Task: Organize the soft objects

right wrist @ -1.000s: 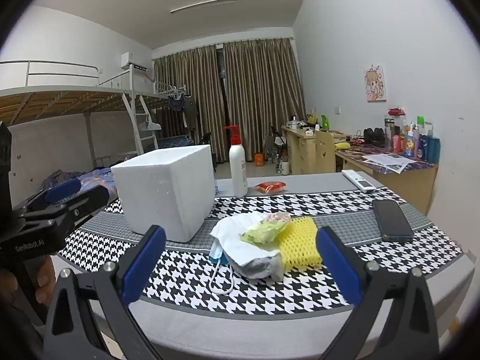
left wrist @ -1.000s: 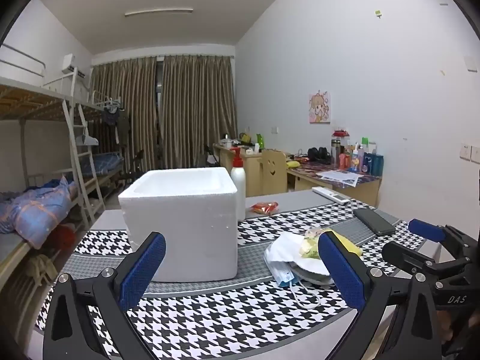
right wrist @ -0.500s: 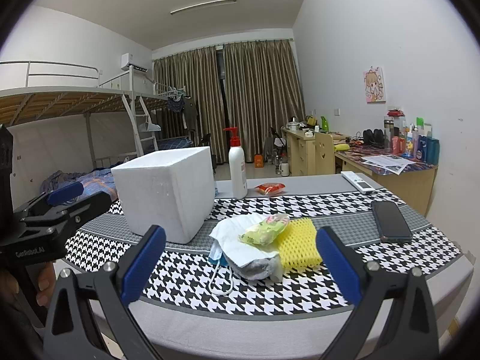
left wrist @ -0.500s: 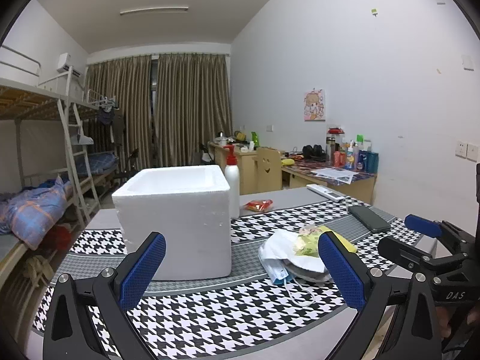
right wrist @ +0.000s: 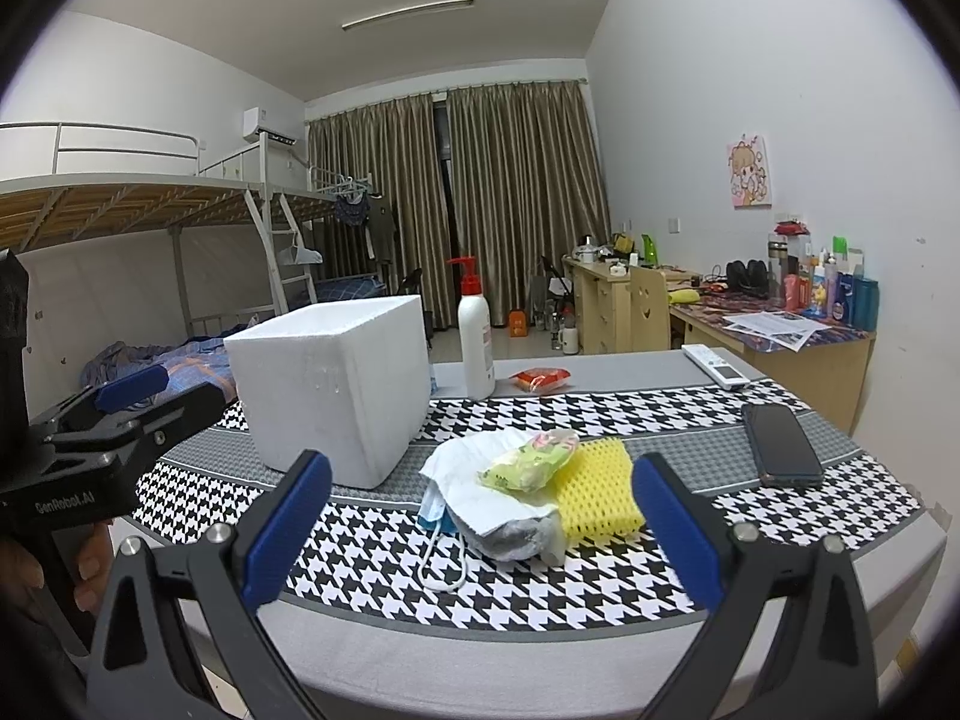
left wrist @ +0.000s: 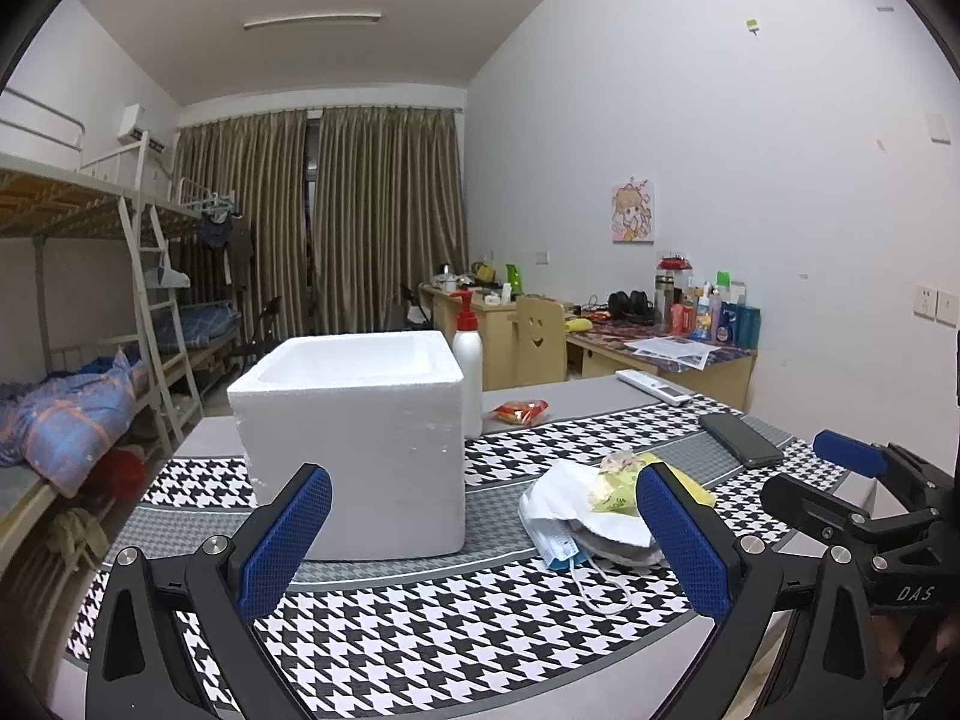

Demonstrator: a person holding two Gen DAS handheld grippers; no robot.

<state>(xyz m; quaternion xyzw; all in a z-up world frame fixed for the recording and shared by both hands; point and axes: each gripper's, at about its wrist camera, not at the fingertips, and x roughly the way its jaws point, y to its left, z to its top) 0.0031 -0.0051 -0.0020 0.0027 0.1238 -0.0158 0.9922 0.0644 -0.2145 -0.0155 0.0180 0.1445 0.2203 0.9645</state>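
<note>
1. Both handheld grippers hover at the near edge of the table, jaws spread wide and holding nothing. The left gripper [left wrist: 483,531] fills the bottom of its own view; the right gripper [right wrist: 480,525] does the same in the right wrist view.
2. The soft objects lie in one loose pile at centre frame in the right wrist view: a white cloth [right wrist: 480,480], a face mask [right wrist: 433,510] with its ear loop trailing toward the camera, a small green-and-pink pouch [right wrist: 528,459] on top, and a yellow mesh sponge [right wrist: 597,492] touching the pile's right side.
3. An open white foam box [right wrist: 333,384] stands just left of the pile, probably where they go.
4. I judge the step is a first pick. Taking the top pouch or the outlying sponge alone looks cleanest; pinch low and squarely, since limp cloth may drag its neighbours or snag the loop.
5. The surface is a black-and-white houndstooth tablecloth [right wrist: 600,588]. On it, upper centre, are a pump bottle [right wrist: 476,348] and a red snack packet [right wrist: 540,379]; to the right, a phone [right wrist: 780,444] and a remote [right wrist: 717,366].
6. Beyond: bunk beds [left wrist: 90,252] at left, brown curtains [left wrist: 336,216] at centre, cluttered desks [left wrist: 672,348] at right.
</note>
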